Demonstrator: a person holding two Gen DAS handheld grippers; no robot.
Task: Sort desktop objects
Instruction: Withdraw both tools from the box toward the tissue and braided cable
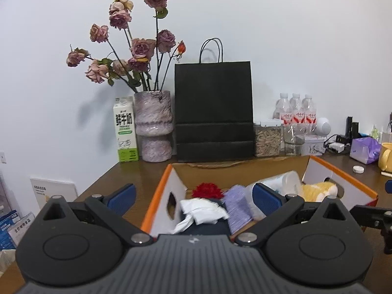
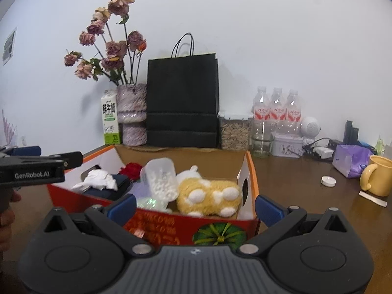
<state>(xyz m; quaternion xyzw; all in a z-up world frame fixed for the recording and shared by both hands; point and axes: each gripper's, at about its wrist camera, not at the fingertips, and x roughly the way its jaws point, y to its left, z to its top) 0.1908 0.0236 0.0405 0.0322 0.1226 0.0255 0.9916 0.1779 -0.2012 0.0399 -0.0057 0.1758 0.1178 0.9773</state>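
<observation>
Both my tongs are spread wide and empty — the left gripper [image 1: 193, 196] hangs over the near left of the cardboard box [image 2: 252, 171], the right gripper [image 2: 194, 204] at its near wall. Much looks sorted already: plush toy [image 2: 208, 193], plastic jar [image 2: 161, 178] and white cloth [image 2: 98, 180] lie inside. Left, I judge: the white cap [image 2: 328, 180] and yellow mug [image 2: 378, 180] (far right, well apart from my fingers).
</observation>
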